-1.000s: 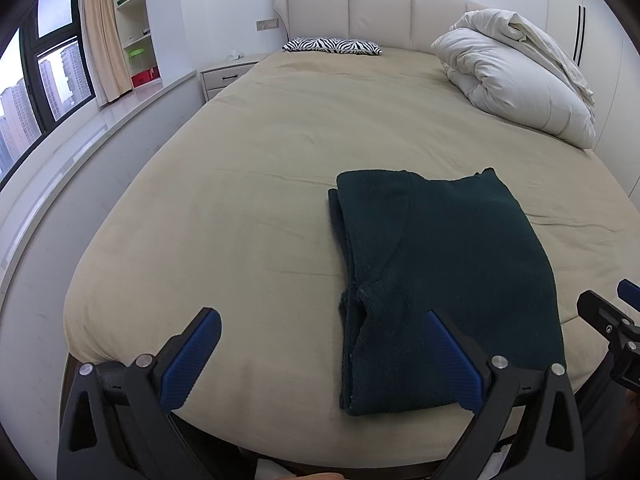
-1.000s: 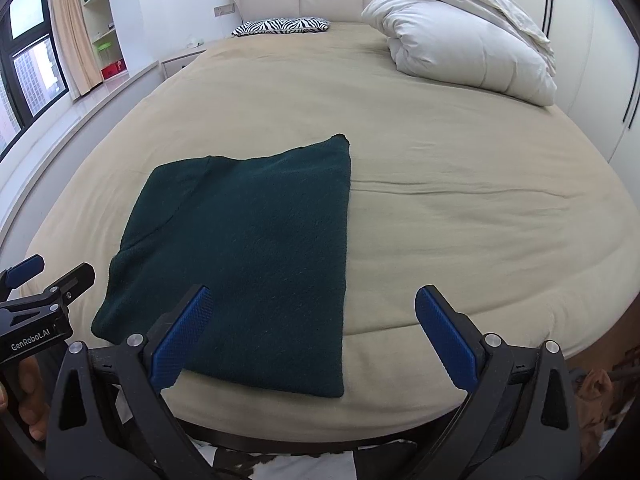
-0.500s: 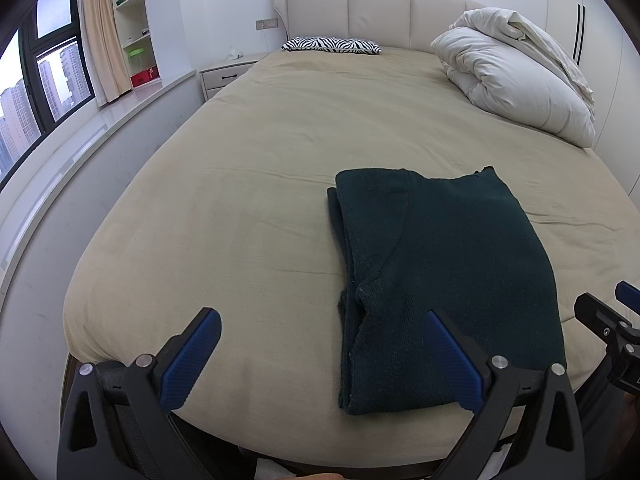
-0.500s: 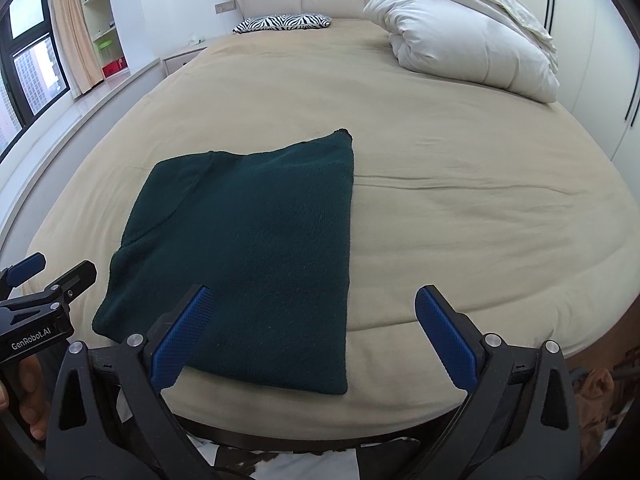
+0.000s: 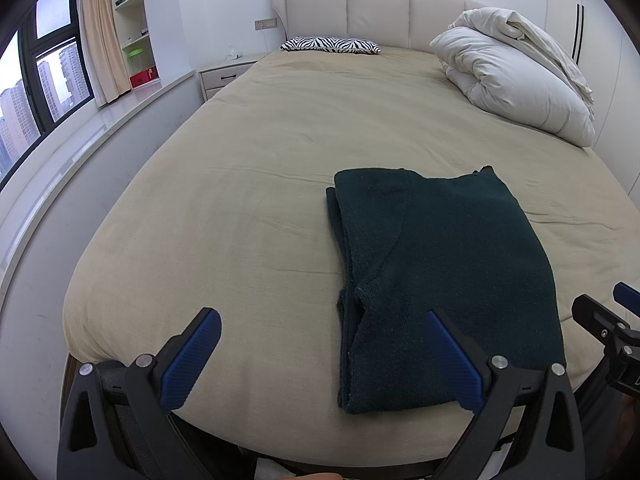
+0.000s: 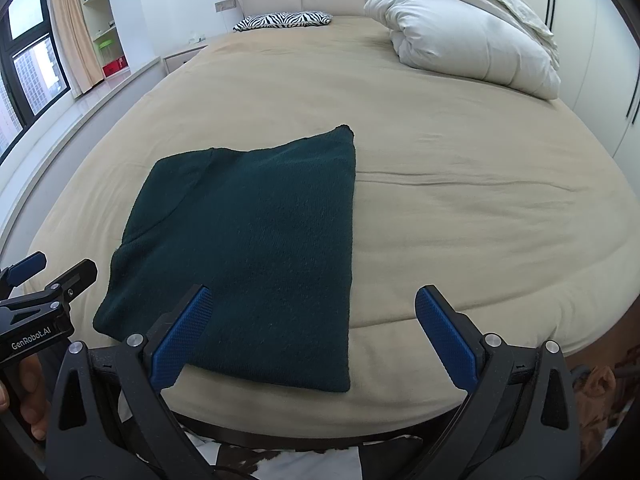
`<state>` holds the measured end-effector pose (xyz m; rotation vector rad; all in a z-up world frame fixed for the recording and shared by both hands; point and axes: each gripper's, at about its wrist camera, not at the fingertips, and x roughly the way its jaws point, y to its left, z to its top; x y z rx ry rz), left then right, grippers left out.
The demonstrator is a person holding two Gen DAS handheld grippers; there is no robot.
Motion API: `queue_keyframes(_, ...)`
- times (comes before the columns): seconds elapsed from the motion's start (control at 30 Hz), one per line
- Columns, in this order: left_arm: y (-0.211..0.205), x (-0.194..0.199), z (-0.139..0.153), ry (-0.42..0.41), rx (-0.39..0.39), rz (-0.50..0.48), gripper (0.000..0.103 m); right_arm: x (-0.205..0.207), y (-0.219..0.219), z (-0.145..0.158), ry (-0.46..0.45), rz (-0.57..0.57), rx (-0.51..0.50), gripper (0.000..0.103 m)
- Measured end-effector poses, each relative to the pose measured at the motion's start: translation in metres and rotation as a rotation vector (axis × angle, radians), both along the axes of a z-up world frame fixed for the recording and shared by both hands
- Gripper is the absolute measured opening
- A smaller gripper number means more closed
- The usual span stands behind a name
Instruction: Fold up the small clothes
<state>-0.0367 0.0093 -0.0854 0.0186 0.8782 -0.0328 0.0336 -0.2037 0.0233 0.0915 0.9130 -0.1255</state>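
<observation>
A dark green knit garment [image 5: 444, 272] lies folded flat on the beige bed [image 5: 260, 184], near its front edge; it also shows in the right wrist view [image 6: 256, 240]. Its folded layers show along its left side. My left gripper [image 5: 320, 352] is open and empty, held just off the front edge of the bed, left of the garment's near corner. My right gripper [image 6: 312, 332] is open and empty, over the garment's near right corner, apart from it. Each gripper shows at the edge of the other's view.
A bundled white duvet [image 5: 516, 84] lies at the bed's far right and a zebra-print pillow [image 5: 332, 45] at the headboard. A nightstand [image 5: 224, 76], a window ledge and shelves are on the left. A wardrobe wall stands on the right.
Both grippers have drifted very slightly; the garment sits a touch lower in the right wrist view. Both grippers stay open and the garment has not moved.
</observation>
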Motion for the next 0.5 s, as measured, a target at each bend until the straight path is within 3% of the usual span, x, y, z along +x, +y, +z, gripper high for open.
queue_keyframes(0.5, 0.0012, -0.0004, -0.0005, 0.001, -0.001, -0.002, 0.103, -0.0002, 0.0001, -0.0006, 0.002, 0.0, 0.0, 0.103)
